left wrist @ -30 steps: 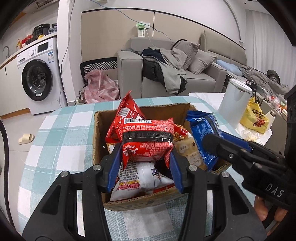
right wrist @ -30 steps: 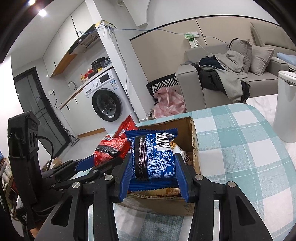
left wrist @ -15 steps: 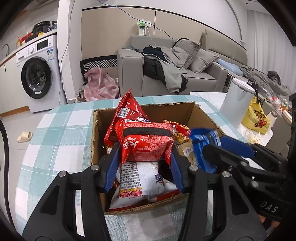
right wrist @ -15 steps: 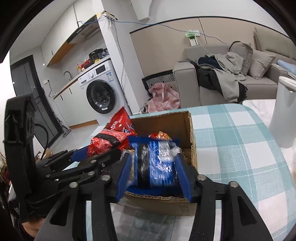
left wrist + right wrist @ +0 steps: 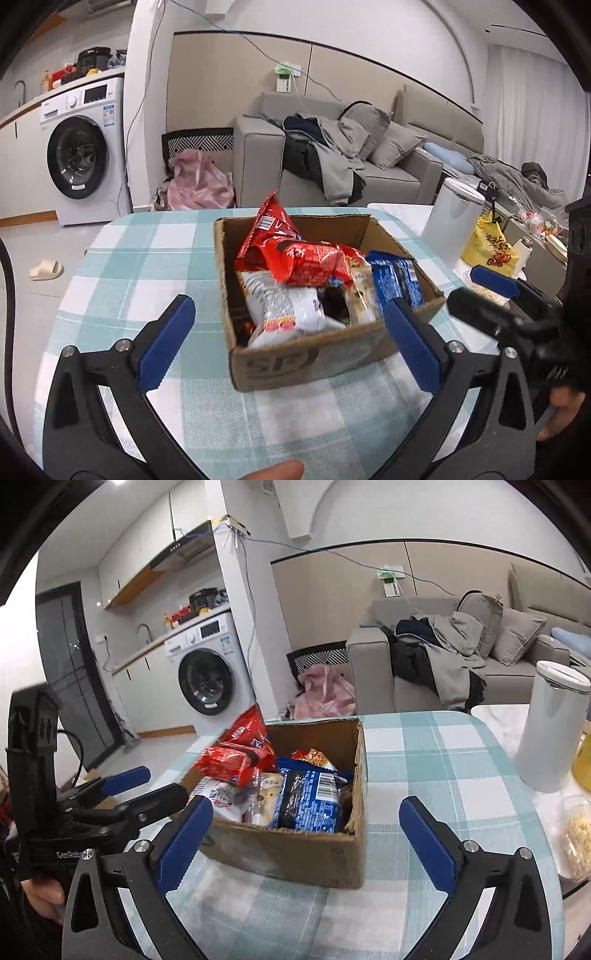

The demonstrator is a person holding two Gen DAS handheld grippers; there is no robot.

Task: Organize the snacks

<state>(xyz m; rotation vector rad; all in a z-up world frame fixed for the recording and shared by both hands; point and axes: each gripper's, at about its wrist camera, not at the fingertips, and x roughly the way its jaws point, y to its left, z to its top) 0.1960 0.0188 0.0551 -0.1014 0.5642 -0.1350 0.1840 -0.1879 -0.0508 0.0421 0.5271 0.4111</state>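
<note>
Your left gripper is spread wide and holds nothing, its blue padded fingers flanking the near wall of the cardboard box. Your right gripper is released too, just short of the box's dented near edge. Ahead inside lie crinkly packets: a white bag, a red pack on top, a blue pack by the right wall. The checked tablecloth lies flat around the box; a smooth white canister stands far right.
</note>
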